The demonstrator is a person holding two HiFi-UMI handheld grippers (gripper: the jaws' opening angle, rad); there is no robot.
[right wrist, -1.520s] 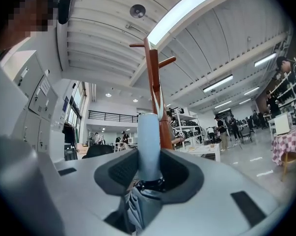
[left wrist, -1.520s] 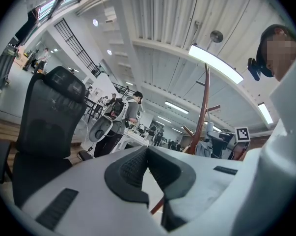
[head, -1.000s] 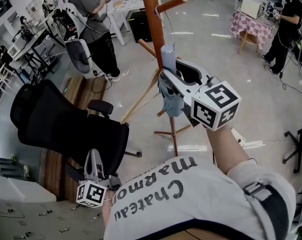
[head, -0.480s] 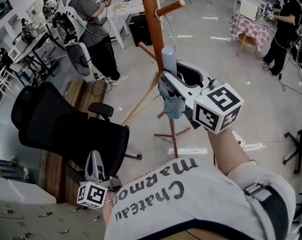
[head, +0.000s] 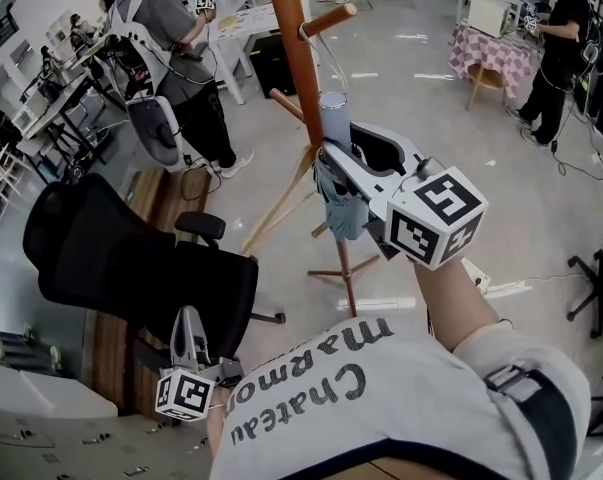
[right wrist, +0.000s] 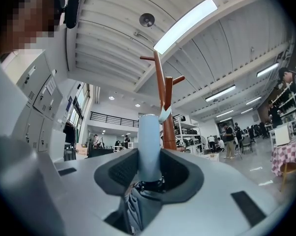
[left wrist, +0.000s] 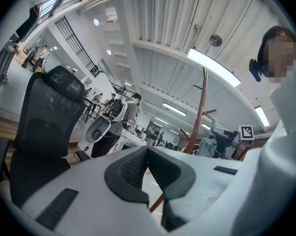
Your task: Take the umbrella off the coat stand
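Note:
A brown wooden coat stand rises at the top centre of the head view. Beside its pole hangs a folded umbrella with a pale blue handle and a grey-blue canopy. My right gripper is shut on the handle just above the canopy. In the right gripper view the handle stands upright between the pads, with the stand right behind it and a strap running up towards it. My left gripper hangs low at the left, shut on nothing; its pads meet.
A black office chair stands left of the stand's legs. A person works at a white table behind it, next to a white fan-like device. At the far right a person stands by a table with a checked cloth.
My right gripper has risen a little with the umbrella, bringing the handle nearer the upper peg. The left gripper has stayed in place.

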